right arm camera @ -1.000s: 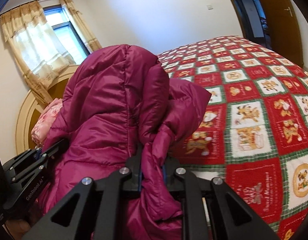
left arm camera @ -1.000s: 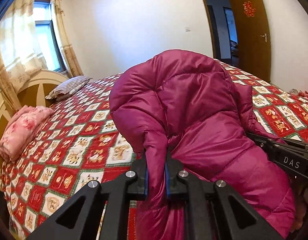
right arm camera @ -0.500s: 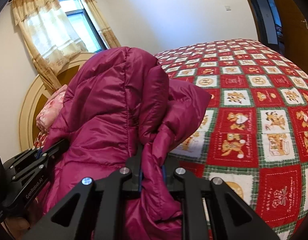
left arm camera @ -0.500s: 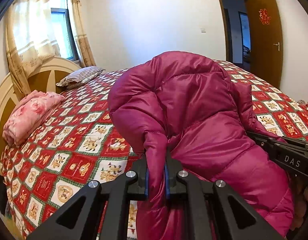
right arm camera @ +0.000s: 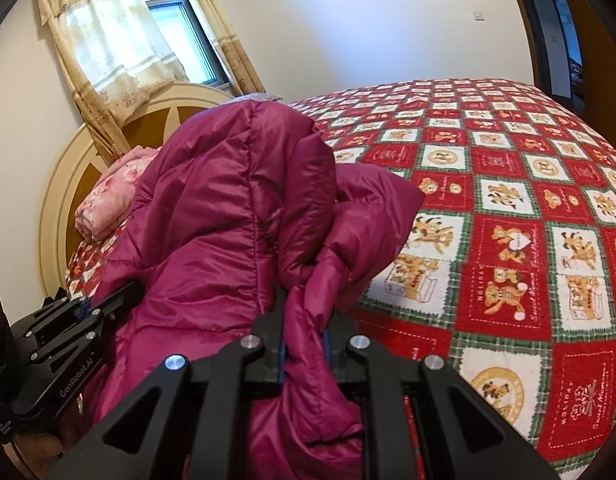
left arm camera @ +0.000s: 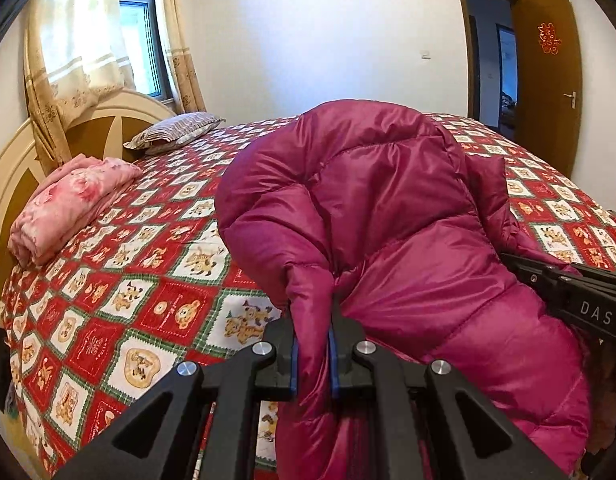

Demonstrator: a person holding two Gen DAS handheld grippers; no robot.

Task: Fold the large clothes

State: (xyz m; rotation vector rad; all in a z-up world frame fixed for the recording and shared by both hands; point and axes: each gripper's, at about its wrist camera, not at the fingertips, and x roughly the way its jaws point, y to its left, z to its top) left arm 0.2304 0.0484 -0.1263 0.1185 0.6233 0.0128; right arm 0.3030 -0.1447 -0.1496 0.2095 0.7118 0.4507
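Pinching separate folds of the magenta down jacket (left arm camera: 388,216), the left gripper (left arm camera: 312,350) and right gripper (right arm camera: 304,346) hold it bunched just ahead of their closed jaws, above the patterned bedspread (right arm camera: 508,240), presumably for spreading flat.

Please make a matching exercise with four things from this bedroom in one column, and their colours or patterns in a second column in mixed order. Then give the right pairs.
Things:
1. padded jacket
2. folded blanket
3. pillow
4. door

Colours or patterns:
A. brown wood
B. pink floral
C. magenta
D. striped

Pairs: 1-C, 2-B, 3-D, 4-A
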